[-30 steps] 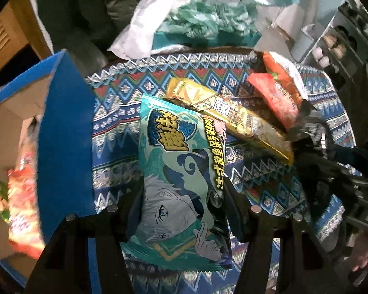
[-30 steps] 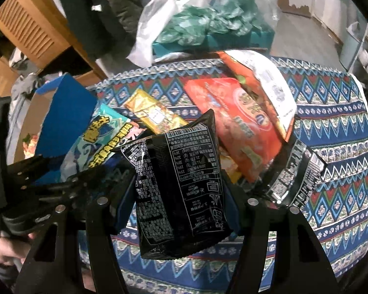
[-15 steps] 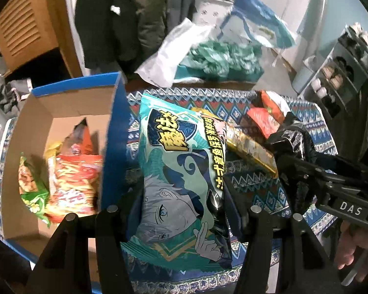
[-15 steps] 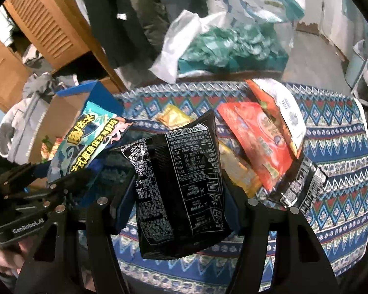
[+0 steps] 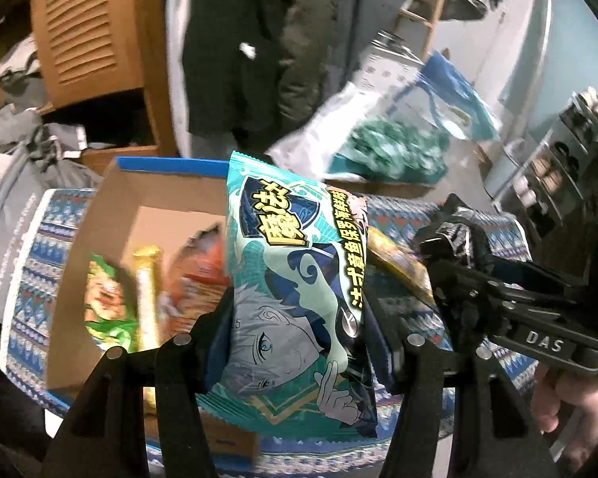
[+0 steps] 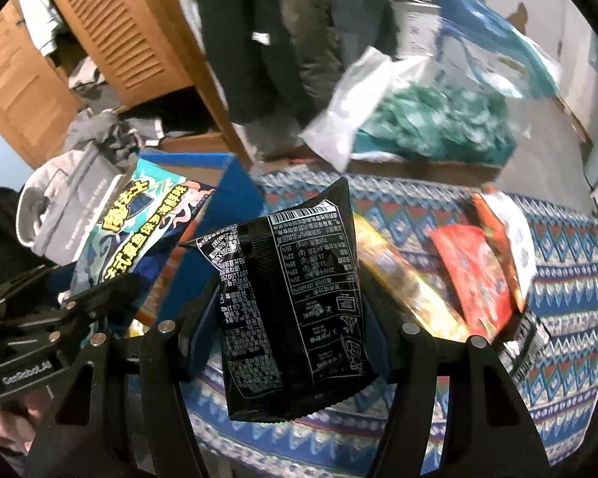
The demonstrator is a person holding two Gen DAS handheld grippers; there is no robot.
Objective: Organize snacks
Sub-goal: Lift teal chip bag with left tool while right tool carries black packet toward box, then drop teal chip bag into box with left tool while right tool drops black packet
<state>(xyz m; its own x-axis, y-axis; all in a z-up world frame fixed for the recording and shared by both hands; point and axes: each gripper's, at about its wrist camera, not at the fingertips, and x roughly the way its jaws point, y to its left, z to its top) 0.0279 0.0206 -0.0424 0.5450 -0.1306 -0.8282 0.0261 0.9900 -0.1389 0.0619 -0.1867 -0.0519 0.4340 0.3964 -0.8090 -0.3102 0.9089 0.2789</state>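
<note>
A patterned blue tablecloth covers the table, and everything else sits on or over it. At its left end stands an open cardboard box with blue outer walls, already holding a green packet, a thin gold stick pack and an orange-red bag lying side by side on its floor. Beyond the far edge of the cloth lies a heap of teal wrappers beside a white plastic bag. On the cloth to the right of the box rest a long yellow packet, a red packet and, just past it, another red-and-white one. The left gripper pinches a teal snack bag printed with a cartoon face, its jaws pressed against the bag's lower sides, holding it upright over the box's right wall. The right gripper pinches a black snack bag, back label facing up, raised above the cloth just right of the box. A hand shows under the right gripper's handle.
</note>
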